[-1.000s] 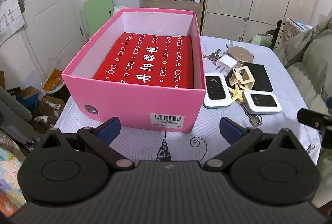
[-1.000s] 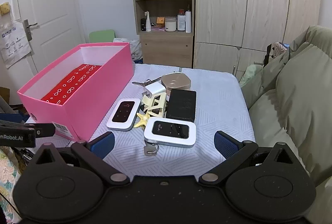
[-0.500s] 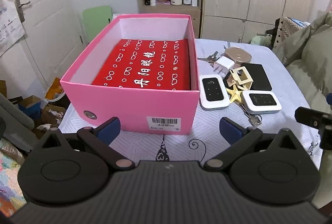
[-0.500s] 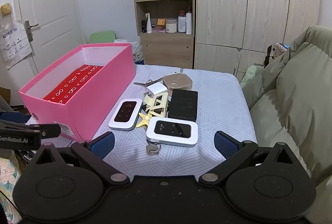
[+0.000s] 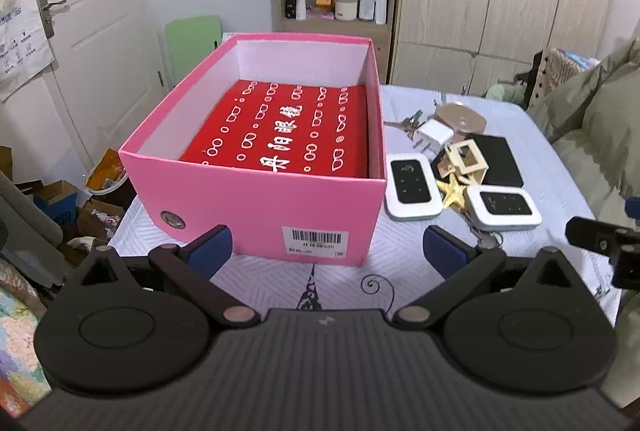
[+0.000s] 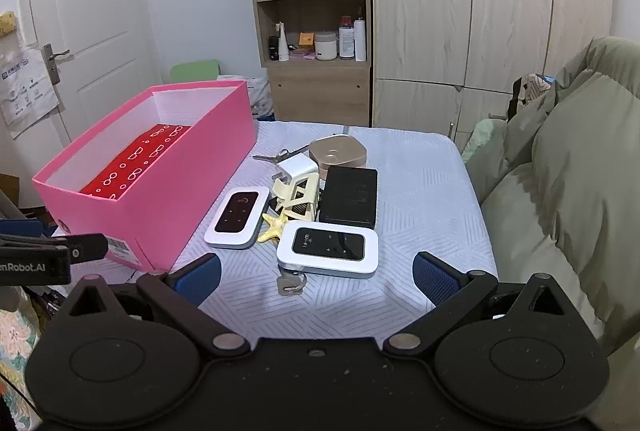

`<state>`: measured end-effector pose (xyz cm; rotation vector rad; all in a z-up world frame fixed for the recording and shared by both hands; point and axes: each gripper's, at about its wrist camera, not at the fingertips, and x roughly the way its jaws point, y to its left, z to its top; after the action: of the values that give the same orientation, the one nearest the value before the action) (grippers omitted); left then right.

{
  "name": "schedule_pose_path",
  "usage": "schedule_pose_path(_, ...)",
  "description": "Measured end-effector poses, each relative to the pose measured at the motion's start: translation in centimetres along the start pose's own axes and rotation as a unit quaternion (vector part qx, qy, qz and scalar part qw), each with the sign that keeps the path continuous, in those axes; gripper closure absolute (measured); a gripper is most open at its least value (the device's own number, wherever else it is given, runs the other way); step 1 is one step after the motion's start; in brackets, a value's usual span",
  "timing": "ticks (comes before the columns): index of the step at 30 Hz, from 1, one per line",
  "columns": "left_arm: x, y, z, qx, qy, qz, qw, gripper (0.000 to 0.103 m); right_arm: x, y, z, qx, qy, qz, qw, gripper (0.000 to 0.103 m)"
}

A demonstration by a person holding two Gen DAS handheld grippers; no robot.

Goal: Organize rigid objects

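Red case [image 5: 280, 135] inside pink box [image 5: 260, 207]

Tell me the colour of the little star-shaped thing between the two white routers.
Pale yellow. The star shows best in the right wrist view.

Both wrist cameras look forward from low near the bench [image 6: 420, 167] edge, sharing the open pink cardboard box [image 5: 264, 207] and shelf unit [image 6: 312, 11].

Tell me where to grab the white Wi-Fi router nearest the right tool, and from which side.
Grip the Wi-Fi router across its two long edges, coming down from above. It lies flat, screen up, partly over keys, so a side approach would likely snag.
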<state>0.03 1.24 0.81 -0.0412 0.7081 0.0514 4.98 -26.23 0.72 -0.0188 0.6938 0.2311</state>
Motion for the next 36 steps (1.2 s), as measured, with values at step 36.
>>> schedule_pose_path(36,-0.5,1.1,3.4,0.055,-0.030,-0.044,0.9971,0.000,0.1,-3.1,0.1,0.010,-0.161,0.084,0.983,0.000)
